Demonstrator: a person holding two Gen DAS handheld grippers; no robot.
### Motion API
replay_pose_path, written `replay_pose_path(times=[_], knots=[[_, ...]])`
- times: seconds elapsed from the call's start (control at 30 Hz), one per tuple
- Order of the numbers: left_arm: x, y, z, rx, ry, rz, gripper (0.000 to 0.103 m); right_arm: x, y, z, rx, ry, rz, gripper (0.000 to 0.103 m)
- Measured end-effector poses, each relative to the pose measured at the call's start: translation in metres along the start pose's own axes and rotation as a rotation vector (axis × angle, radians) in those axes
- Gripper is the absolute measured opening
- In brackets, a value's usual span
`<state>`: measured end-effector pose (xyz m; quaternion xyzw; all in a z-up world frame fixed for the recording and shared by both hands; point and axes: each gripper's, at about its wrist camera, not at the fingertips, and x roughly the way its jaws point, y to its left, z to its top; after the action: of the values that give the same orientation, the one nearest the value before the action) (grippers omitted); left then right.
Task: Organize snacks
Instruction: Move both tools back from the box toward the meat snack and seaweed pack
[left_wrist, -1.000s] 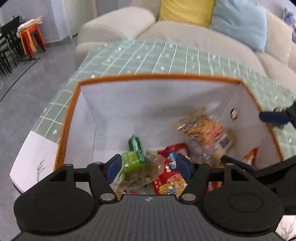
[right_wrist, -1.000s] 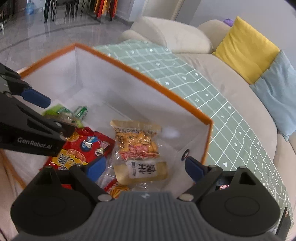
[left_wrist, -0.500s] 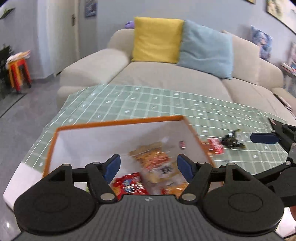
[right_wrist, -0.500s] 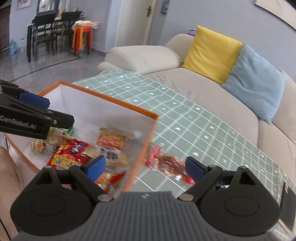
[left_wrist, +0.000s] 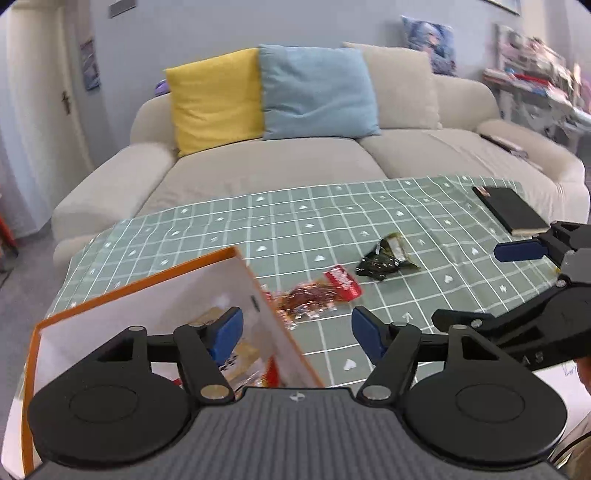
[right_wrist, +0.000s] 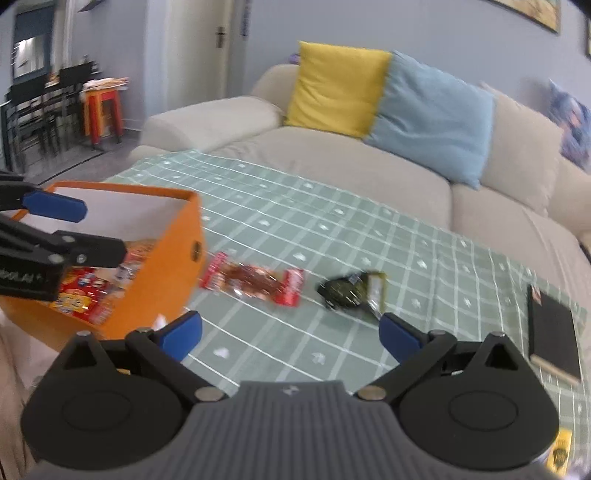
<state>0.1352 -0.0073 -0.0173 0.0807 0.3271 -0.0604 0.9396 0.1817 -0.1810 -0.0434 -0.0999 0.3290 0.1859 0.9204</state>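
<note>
A green checked cloth (left_wrist: 369, 210) covers the bench. A black notebook (left_wrist: 511, 214) lies flat near its 2 o'clock corner. Behind, toward 12 o'clock, a beige sofa (left_wrist: 280, 166) carries a yellow cushion (left_wrist: 214, 99) touching a blue cushion (left_wrist: 314, 92). At 10 o'clock in the right wrist view stand a red-orange stool (right_wrist: 103, 110) and dark chairs (right_wrist: 33, 110).

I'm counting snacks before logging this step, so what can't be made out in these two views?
- Orange box contents: left wrist view, its wall and the left gripper cover most; right wrist view, that gripper's arm crosses them.
- Dark packet label: blurred, too small.
- Yellow item: right wrist view, cut by the edge.
</note>
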Motion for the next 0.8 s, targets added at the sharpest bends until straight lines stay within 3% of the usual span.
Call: replay_pose_path(times=[0.2, 0.4, 0.8], knots=[[0.019, -0.021, 0.003, 0.057, 0.025, 0.000, 0.075, 0.022, -0.023, -0.021, 0.044, 0.027, -0.058, 0.099], [0.041, -0.025, 0.010, 0.084, 0.088, -0.070, 0.075, 0.050, -0.033, -0.031, 0.054, 0.038, -0.064, 0.098], [0.098, -0.017, 0.032, 0.179, 0.206, -0.105, 0.079, 0.109, -0.053, -0.017, 0.081, 0.065, -0.025, 0.095]])
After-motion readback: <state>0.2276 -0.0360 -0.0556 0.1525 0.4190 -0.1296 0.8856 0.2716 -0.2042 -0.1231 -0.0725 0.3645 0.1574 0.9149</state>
